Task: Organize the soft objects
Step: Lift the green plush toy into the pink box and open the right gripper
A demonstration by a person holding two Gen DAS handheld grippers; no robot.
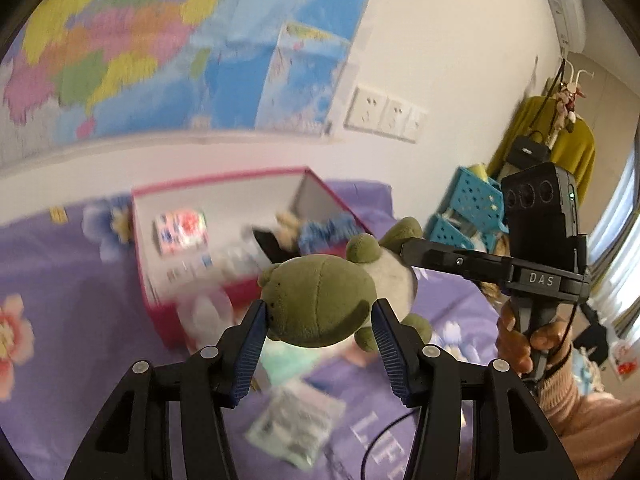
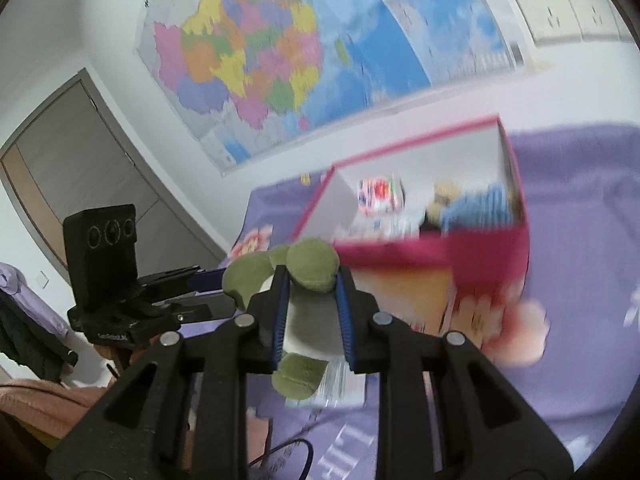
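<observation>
Frog plush (image 1: 320,300) is held over the purple bedspread (image 1: 60,248), just short of the pink box (image 1: 160,312); my left tongs (image 1: 318,328) pinch its head, my right tongs (image 2: 310,312) pinch its body; best to carry both level, clear the near wall, release together over the bare floor of the box.

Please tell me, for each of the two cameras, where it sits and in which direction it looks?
Left wrist: sits on the left gripper, looking forward and down over the purple bedspread to the pink box; its jaws pinch the green frog plush; the right gripper and hand show.
Right wrist: sits on the right gripper, looking the same way; its jaws pinch the frog's body; the left gripper shows.
Shared: frog, box, wall map, bedspread.
</observation>
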